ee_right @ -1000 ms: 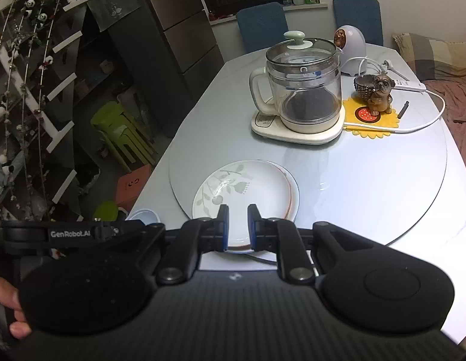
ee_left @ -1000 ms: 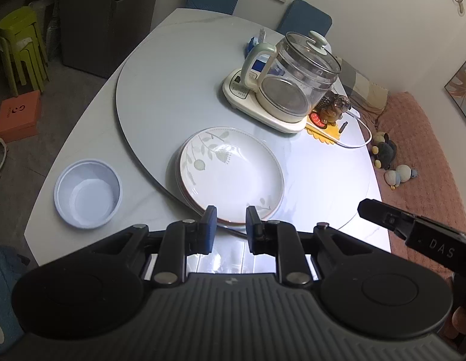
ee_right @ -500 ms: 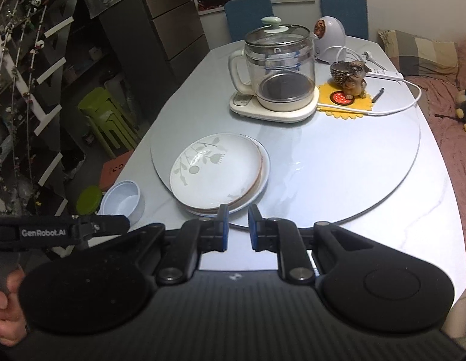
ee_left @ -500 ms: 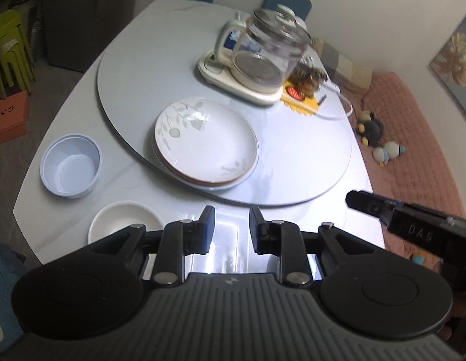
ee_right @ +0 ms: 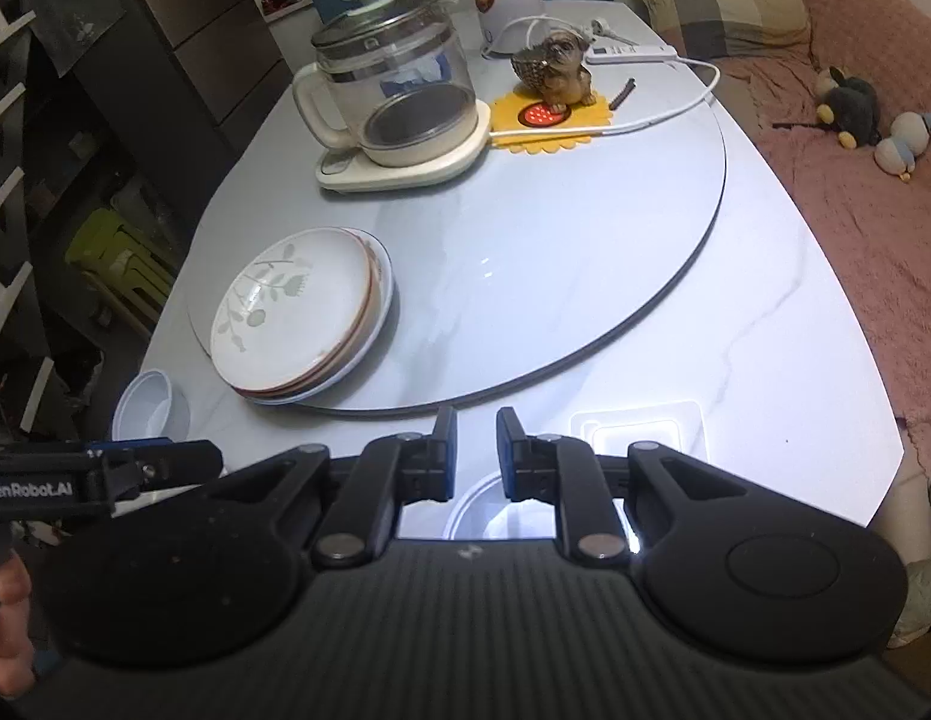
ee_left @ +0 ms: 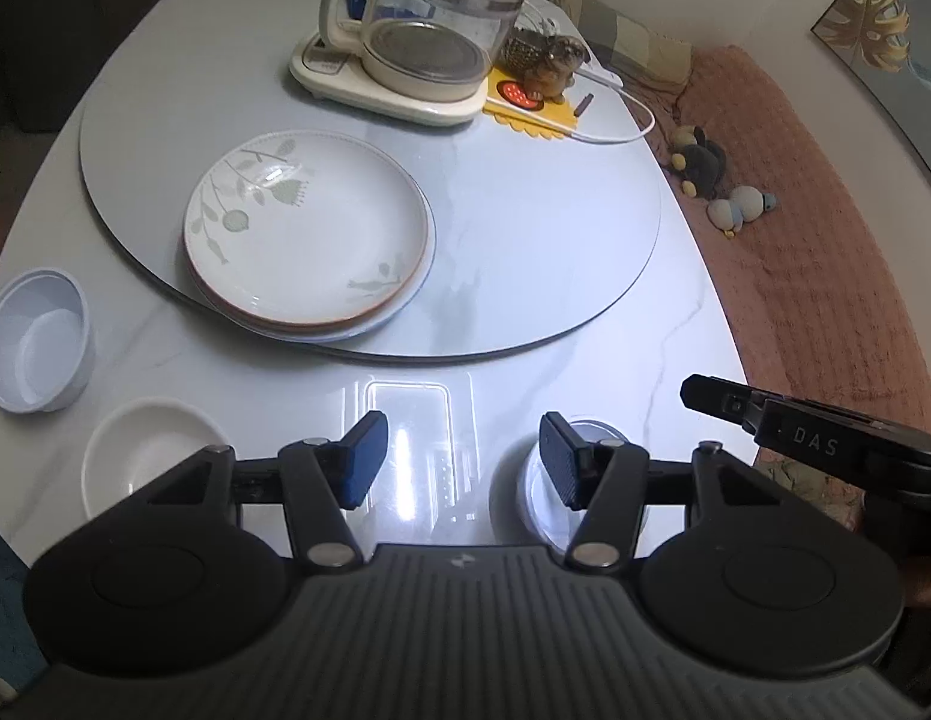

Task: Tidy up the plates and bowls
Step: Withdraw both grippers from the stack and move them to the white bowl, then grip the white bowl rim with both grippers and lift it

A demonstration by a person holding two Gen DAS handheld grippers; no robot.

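Observation:
A stack of white plates with a leaf pattern [ee_left: 309, 240] sits on the front left of the round turntable [ee_left: 525, 210]; it also shows in the right wrist view [ee_right: 297, 318]. A pale blue bowl [ee_left: 36, 339] and a white bowl [ee_left: 144, 450] stand on the table's near left edge. A third bowl [ee_left: 546, 498] lies under my left gripper's right finger and under my right gripper [ee_right: 472, 450]. My left gripper [ee_left: 462, 459] is open and empty above the table's front edge. My right gripper is nearly shut and empty.
A glass kettle on a cream base [ee_left: 423, 42] stands at the back of the turntable, next to a dog figurine on a yellow mat [ee_left: 543, 69] and a white cable [ee_right: 663, 102]. A pink sofa with plush toys [ee_left: 825, 210] is on the right.
Both grippers have pulled back toward the table's near edge, bringing more bowls into view. My left gripper's jaws have opened wide. The right jaws have parted slightly.

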